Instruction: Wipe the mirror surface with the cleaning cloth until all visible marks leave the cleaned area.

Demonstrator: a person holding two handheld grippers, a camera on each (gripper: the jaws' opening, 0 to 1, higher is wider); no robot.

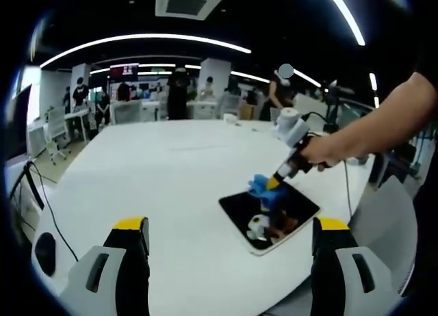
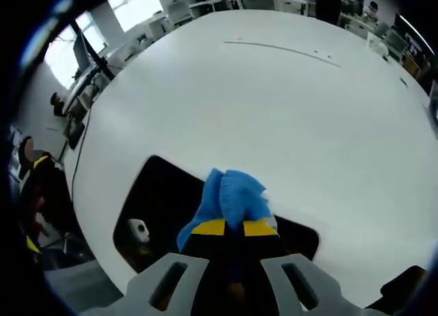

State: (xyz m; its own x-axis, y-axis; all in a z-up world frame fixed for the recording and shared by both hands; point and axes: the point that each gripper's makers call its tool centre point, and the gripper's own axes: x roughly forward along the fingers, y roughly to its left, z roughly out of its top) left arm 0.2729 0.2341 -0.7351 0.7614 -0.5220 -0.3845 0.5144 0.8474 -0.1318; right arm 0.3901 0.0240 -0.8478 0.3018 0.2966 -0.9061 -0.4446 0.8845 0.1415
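A dark rectangular mirror (image 1: 268, 212) lies flat on the white table (image 1: 171, 172), near its right edge. The right gripper (image 1: 274, 185), held by a person's hand, presses a blue cleaning cloth (image 1: 263, 187) onto the mirror's far edge. In the right gripper view the same cloth (image 2: 231, 198) bunches out from the shut yellow-tipped jaws of my right gripper (image 2: 233, 227), resting on the mirror (image 2: 161, 200). My left gripper (image 1: 229, 235) hangs open above the table's near side, short of the mirror, with nothing between its yellow-tipped fingers (image 1: 130, 228).
A black cable (image 1: 41, 193) runs over the table's left edge. A person's arm (image 1: 383, 124) reaches in from the right. Chairs, desks and several people stand at the far end of the room. The table's broad middle and far half (image 2: 287, 104) are bare white.
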